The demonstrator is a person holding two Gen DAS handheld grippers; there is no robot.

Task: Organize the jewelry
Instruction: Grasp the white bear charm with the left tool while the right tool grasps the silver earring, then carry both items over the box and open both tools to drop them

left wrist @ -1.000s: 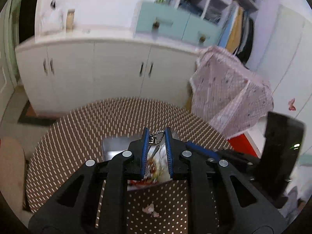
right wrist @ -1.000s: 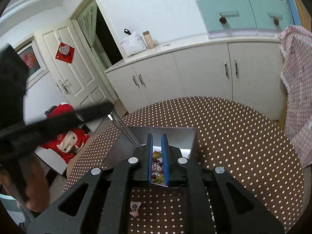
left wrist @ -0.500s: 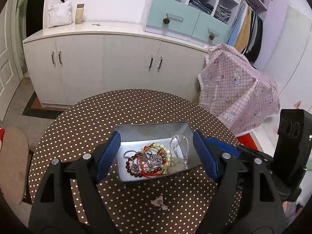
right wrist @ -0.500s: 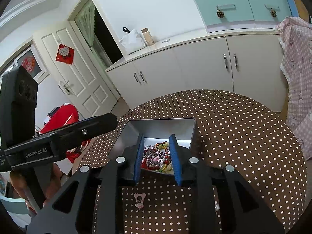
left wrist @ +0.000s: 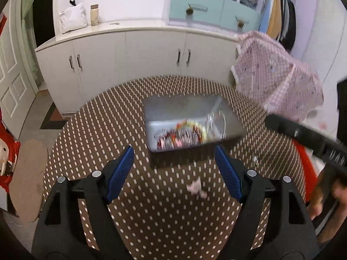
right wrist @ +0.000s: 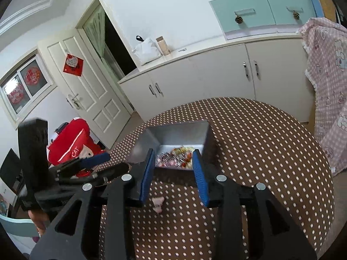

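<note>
A grey metal box (left wrist: 229,122) (right wrist: 184,133) sits on the round brown dotted table (left wrist: 97,130) (right wrist: 271,156). Inside lies a tangle of jewelry (left wrist: 182,133) (right wrist: 176,158): beaded bracelets, chains, red and yellow beads. A small pink piece (left wrist: 196,188) (right wrist: 158,203) lies on the cloth in front of the box. My left gripper (left wrist: 174,164) stands wide open and empty, just short of the box. My right gripper (right wrist: 173,169) is opening, with nothing pressed between its blue pads (right wrist: 199,173), at the box's near wall.
White cabinets (left wrist: 151,52) and teal drawers (left wrist: 208,10) line the far wall. A pink checked cloth (left wrist: 275,80) drapes a chair at the right. A red bag (right wrist: 73,149) sits on the floor at the left. A small clear object (left wrist: 254,159) lies right of the box.
Both grippers opened and let the jewelry drop into the box. Both pulled back toward the near table edge, the left one widely spread.
</note>
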